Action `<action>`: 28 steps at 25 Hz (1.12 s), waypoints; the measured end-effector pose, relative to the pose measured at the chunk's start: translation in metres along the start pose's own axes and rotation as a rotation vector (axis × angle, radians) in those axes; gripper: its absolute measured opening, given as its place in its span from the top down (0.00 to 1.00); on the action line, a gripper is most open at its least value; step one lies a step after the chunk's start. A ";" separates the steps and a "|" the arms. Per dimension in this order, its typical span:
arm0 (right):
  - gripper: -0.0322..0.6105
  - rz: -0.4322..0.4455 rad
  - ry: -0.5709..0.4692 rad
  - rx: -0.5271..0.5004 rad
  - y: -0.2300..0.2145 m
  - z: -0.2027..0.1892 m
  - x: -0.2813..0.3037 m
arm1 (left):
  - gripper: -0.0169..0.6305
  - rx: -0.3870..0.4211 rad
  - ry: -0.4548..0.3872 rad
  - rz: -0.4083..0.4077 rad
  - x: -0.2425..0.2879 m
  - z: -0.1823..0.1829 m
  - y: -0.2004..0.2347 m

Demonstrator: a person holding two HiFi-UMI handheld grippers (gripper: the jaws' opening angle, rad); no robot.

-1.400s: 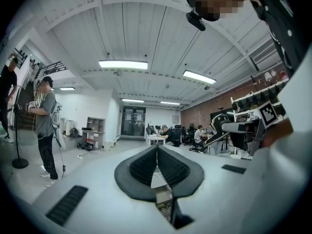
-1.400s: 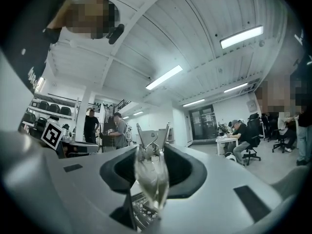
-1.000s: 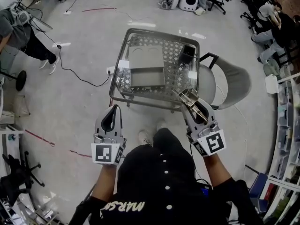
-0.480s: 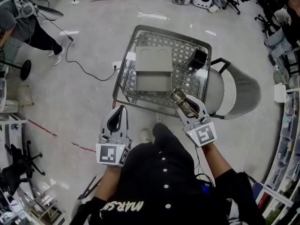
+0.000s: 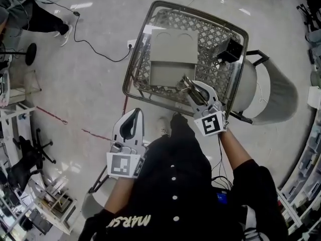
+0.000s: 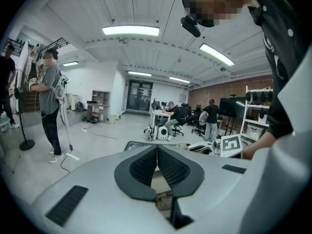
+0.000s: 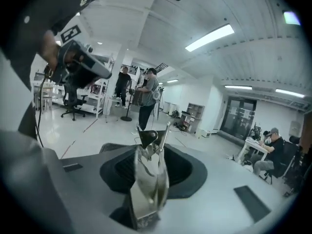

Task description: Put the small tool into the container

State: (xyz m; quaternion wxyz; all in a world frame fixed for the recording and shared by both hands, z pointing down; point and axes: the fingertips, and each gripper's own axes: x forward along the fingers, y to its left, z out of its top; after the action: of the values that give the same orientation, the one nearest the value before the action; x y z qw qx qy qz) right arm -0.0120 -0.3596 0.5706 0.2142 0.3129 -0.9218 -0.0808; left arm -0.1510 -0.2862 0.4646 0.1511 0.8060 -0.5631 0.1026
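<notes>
1. Right tongs [image 5: 189, 88]: clamped on the small tool [image 5: 183, 83]. In the right gripper view, the small tool [image 7: 148, 179] was a shiny metal piece standing upright between the two dark pads, with a pivoting lever at its top end projecting past the tips. Both pads pressed against its sides.

2. Left tongs [image 5: 135, 115]: closed together and empty. In the left gripper view, the ribbed pads [image 6: 146, 165] met along a single line with nothing between them. These tongs were held outside the wire basket [image 5: 134, 64], on the side nearest the operator, above the floor [image 5: 85, 99].

3. Container [image 5: 172, 49]: a grey rectangular box lying inside the wire basket, toward the basket's left and centre.

4. Position of the small tool: held above the near right part of the basket, with its free end close to the near right corner of the container. Contact between tool and container could not be determined.

5. Other items: a black object [image 5: 231, 48] sat in the far right corner of the basket. A grey chair [image 5: 273, 92] stood just beside the basket on the right. A black cable [image 5: 100, 51] ran across the floor to the left.
</notes>
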 end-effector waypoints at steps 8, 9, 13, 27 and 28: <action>0.73 0.160 0.074 -0.331 0.028 -0.084 0.076 | 0.93 -0.019 0.122 -0.006 0.032 -0.039 -0.003; 0.73 0.187 0.073 -0.381 0.033 -0.092 0.083 | 0.93 -0.022 0.133 -0.005 0.035 -0.044 -0.003; 0.73 0.287 0.051 -0.597 0.043 -0.113 0.110 | 0.93 -0.043 0.174 0.004 0.044 -0.062 -0.002; 0.72 0.449 -0.075 -1.171 0.074 -0.175 0.155 | 0.93 -0.122 0.241 0.053 0.066 -0.091 0.003; 0.71 0.471 -0.076 -1.181 0.076 -0.177 0.155 | 0.93 -0.121 0.242 0.055 0.067 -0.092 0.004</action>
State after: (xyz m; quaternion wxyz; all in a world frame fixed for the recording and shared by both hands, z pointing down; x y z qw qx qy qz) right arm -0.0849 -0.3970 0.8043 0.3297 -0.0722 -0.7728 -0.5374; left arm -0.1316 -0.3132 0.5732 0.2634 0.7615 -0.5677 0.1689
